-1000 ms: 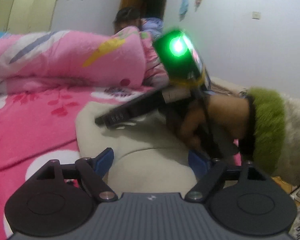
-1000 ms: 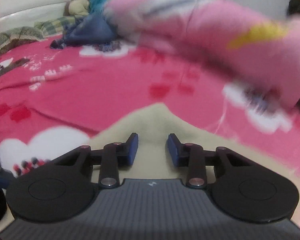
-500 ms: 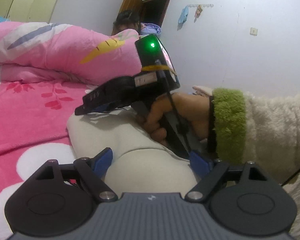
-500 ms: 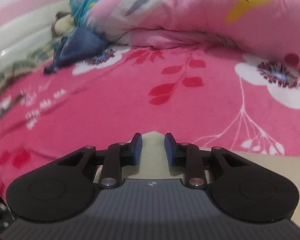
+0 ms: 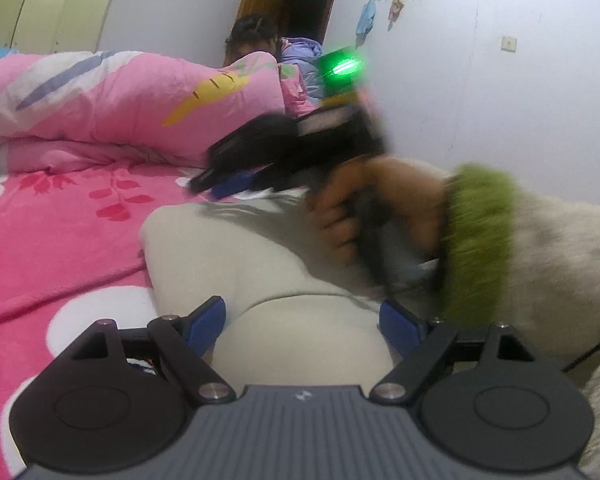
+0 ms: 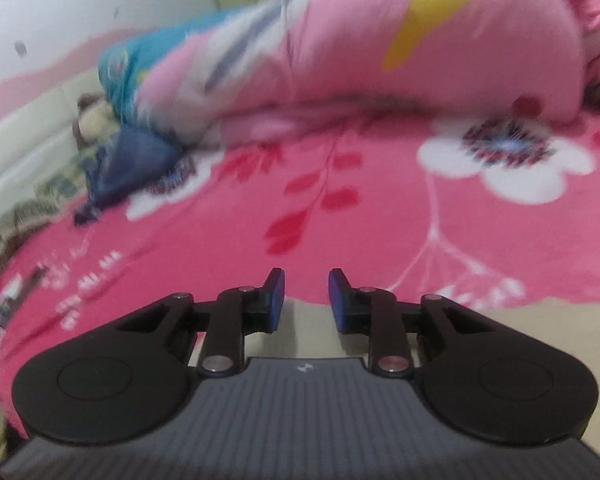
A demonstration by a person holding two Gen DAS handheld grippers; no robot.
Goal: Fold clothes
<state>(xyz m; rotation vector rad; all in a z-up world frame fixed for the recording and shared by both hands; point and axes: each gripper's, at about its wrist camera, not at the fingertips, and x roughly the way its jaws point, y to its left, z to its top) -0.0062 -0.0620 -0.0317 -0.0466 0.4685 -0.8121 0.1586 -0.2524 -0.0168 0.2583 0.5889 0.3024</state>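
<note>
The cream garment (image 5: 260, 264) lies lower centre of the left view on the pink bed (image 5: 60, 240), soft, thick, light; best taken at an edge. Left gripper (image 5: 302, 320) fingers wide astride a bulge; right gripper (image 6: 306, 300) fingers narrow, holding nothing

Right gripper (image 5: 236, 184) & hand (image 5: 364, 216) motion-blurred

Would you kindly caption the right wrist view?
Right gripper, open and empty, above a beige garment on the pink floral bedspread.

Garment (image 5: 228, 264) on bedspread (image 5: 60, 240); rolled quilt (image 5: 120, 100) behind, person (image 5: 252, 36) beyond
</note>
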